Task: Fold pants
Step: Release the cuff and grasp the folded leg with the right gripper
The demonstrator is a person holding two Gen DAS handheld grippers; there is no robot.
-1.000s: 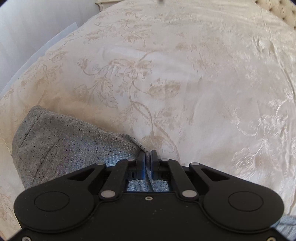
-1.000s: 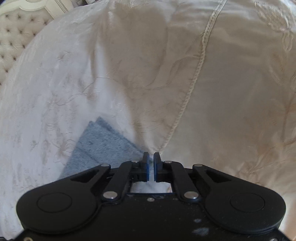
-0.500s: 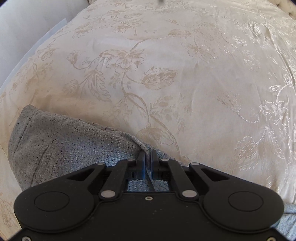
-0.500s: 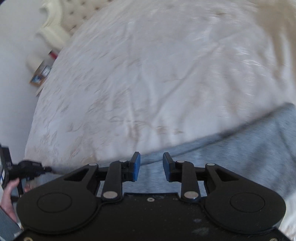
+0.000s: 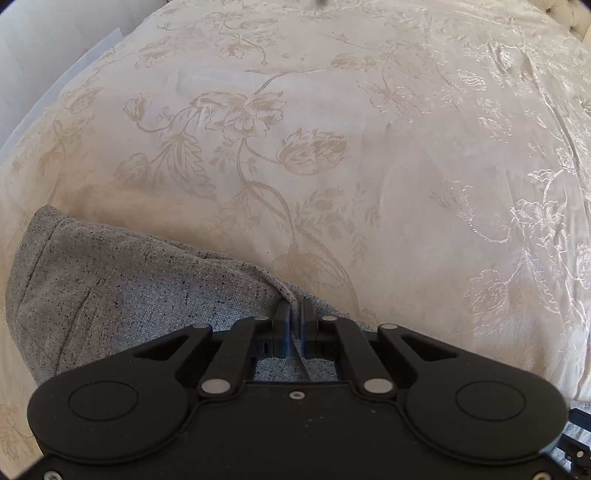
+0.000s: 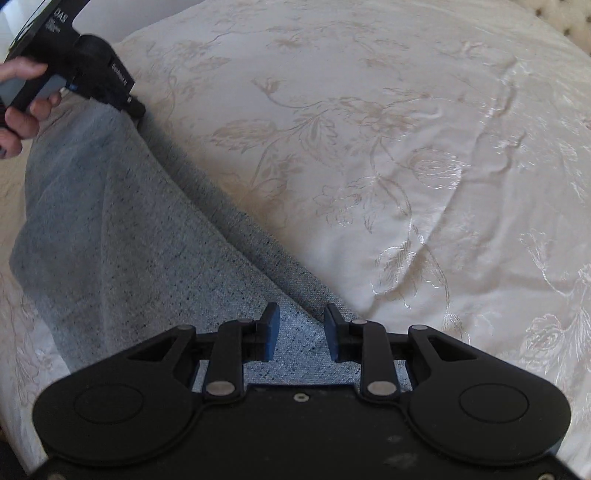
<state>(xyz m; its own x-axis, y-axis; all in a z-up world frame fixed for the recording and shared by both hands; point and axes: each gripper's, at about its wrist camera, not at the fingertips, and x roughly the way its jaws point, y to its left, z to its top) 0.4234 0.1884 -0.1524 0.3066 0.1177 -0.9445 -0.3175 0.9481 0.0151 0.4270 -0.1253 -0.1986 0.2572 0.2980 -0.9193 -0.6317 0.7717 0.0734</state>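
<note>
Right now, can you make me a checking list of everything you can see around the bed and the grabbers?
Surface: cream bedspread with a woven flower pattern, a few soft wrinkles.
Job's things: grey pants lying on the bedspread, stretched in a long band between the two grippers.
Clutter: nothing seen.
Grippers: left gripper shut on a bunched edge of the pants; right gripper open, its jaws apart over the grey cloth, nothing pinched. The person's hand holds the left gripper's handle, seen in the right wrist view.
Cables: nothing seen.
Surroundings: tufted headboard at the far corner; pale wall beside the bed.
</note>
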